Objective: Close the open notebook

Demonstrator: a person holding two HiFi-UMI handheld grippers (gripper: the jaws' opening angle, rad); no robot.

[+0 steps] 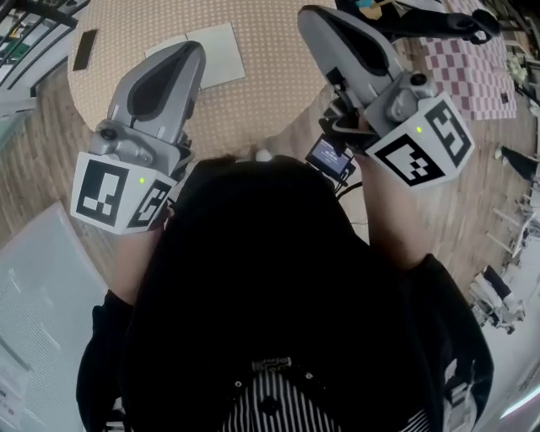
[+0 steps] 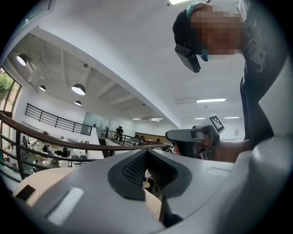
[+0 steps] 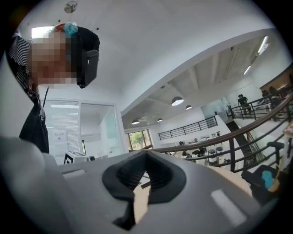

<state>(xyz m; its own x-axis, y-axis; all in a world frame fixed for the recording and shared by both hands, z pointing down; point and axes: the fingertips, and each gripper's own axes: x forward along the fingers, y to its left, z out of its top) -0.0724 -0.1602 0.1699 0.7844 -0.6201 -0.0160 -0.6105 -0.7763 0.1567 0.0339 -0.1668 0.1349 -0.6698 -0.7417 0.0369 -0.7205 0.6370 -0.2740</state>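
the round tan counter (image 1: 278,93) lies ahead of the person, and the open notebook (image 1: 215,52) rests on it, its blank white pages spread side by side across the head view. the left gripper (image 1: 192,51) is nearer, its tip just beside the pages, while the right gripper (image 1: 314,18) sits well off to the right (both pairs of fingers clenched on nothing). no writing is readable, only the cubes' square markers.
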